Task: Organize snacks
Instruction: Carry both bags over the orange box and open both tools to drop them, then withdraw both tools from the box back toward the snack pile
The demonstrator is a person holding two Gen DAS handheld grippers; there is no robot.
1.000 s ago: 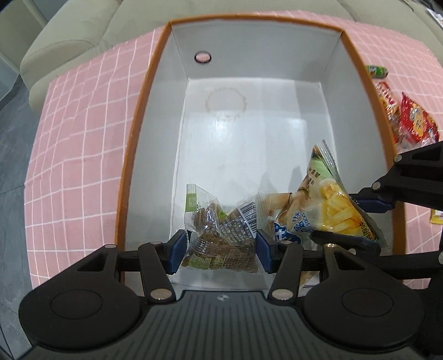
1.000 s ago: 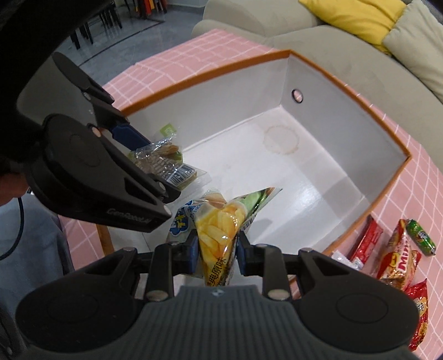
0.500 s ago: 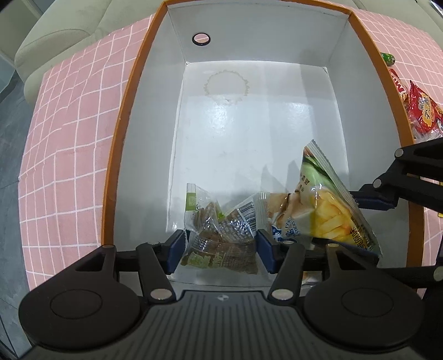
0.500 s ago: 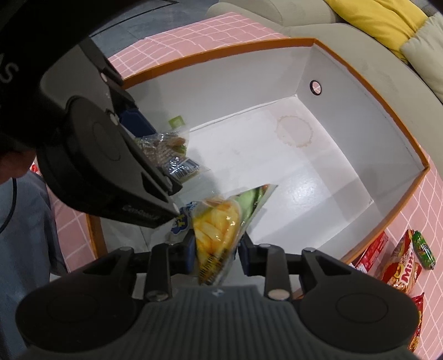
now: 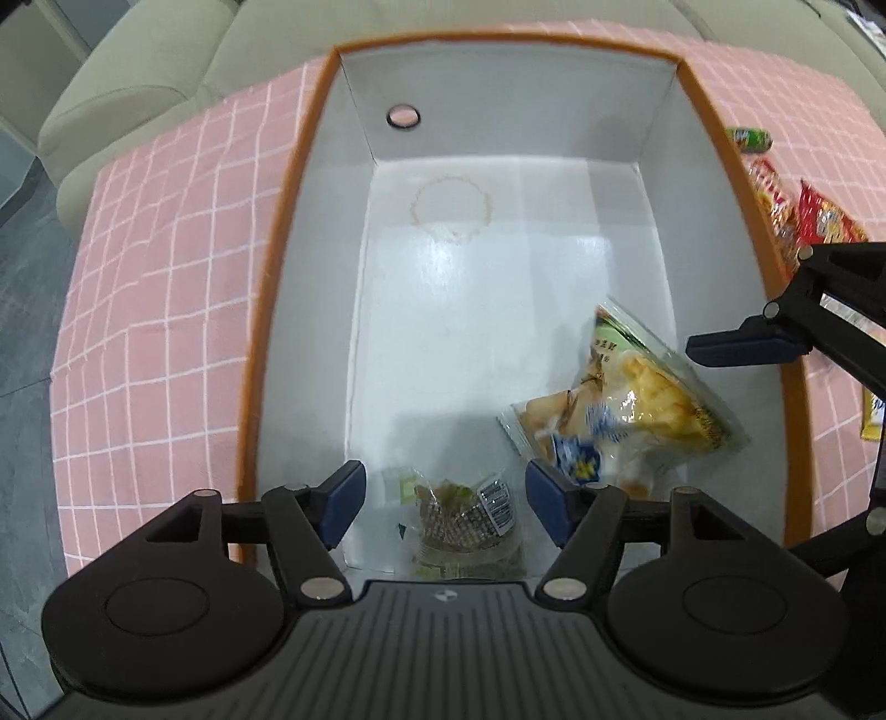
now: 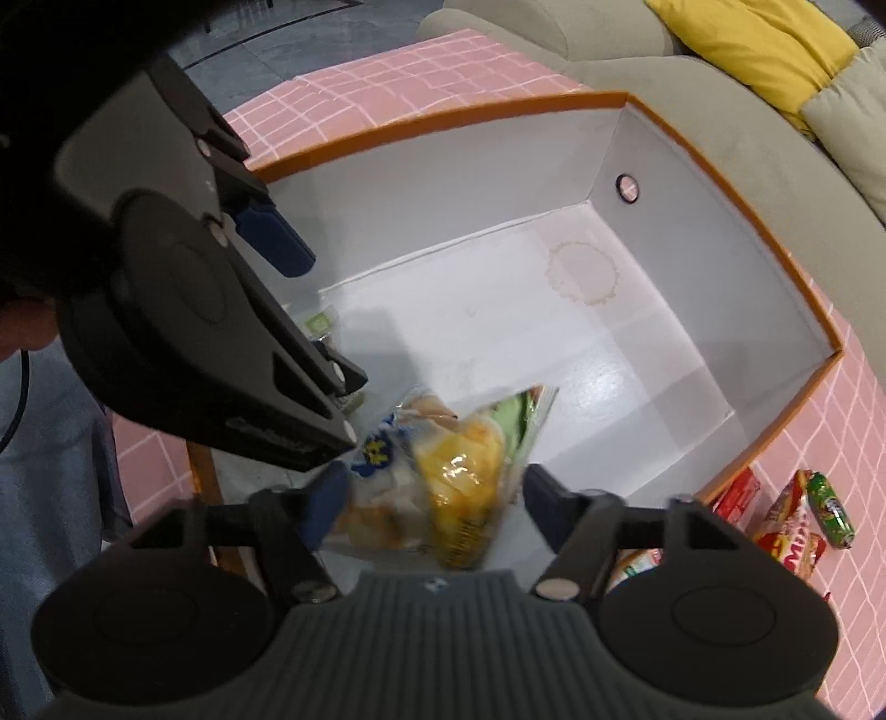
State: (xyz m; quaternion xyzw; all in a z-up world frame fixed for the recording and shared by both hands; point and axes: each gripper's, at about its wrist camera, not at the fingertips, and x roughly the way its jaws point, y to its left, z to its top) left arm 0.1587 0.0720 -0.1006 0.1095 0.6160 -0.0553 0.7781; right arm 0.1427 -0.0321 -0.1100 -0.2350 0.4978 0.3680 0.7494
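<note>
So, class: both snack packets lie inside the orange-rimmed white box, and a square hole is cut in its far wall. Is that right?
Not quite. The left wrist view shows the hole in the orange-rimmed white box is round, not square. The brown snack packet and the yellow snack packet do lie inside.

Living room: sofa [image 6: 720, 83], cushions [image 6: 764, 39]

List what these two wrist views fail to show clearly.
- Yellow chip bag: motion-blurred in the right wrist view, print unreadable.
- Brown snack pack: left wrist view, its near end is hidden behind the left gripper body.
- Red snack packets: left wrist view, partly covered by the right gripper's arm.
- Yellow item: cut off by the left view's right edge.
</note>
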